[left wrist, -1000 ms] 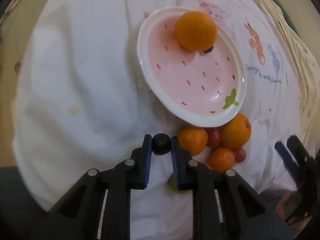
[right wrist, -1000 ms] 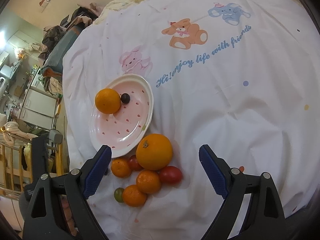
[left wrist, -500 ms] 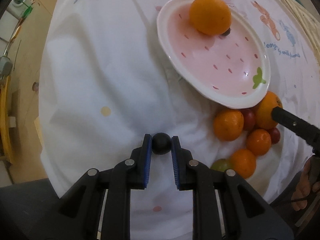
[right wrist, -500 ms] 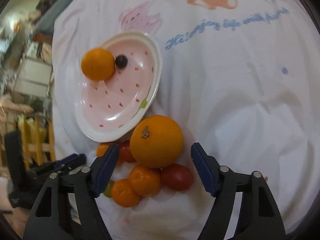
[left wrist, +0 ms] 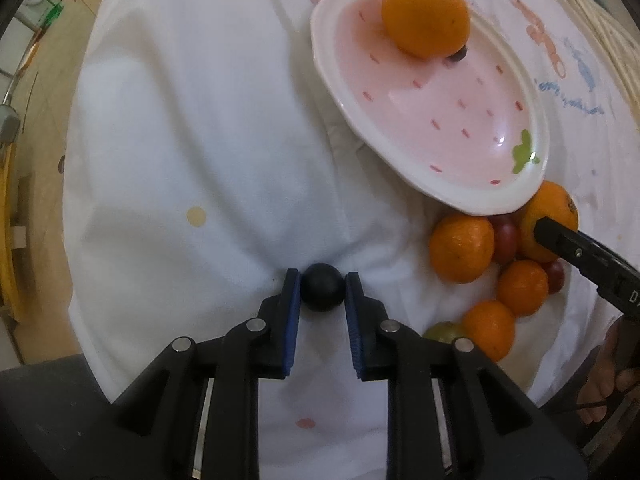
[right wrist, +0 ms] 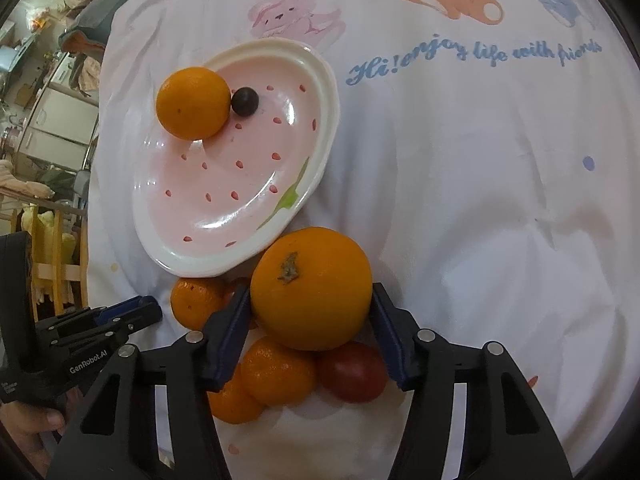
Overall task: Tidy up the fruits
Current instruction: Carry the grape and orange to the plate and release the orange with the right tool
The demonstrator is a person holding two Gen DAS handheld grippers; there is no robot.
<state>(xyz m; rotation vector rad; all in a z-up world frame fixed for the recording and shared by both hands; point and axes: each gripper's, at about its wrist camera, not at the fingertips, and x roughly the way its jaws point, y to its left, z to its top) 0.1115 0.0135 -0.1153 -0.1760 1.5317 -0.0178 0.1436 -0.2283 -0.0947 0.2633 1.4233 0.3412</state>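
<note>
My left gripper is shut on a small dark round fruit, held above the white cloth to the left of the fruit pile. A pink strawberry-pattern plate holds an orange and a small dark fruit. My right gripper has its pads against both sides of a large orange in the pile below the plate. Smaller oranges and a red tomato lie around it.
The white printed cloth covers the surface. Its edge drops off at the left in the left wrist view, with floor beyond. A greenish fruit lies at the near end of the pile. Room furniture stands past the cloth.
My right gripper moved down to the pile and closed around the large orange. My left gripper, still holding the dark fruit, has drawn back left, away from the pile.
</note>
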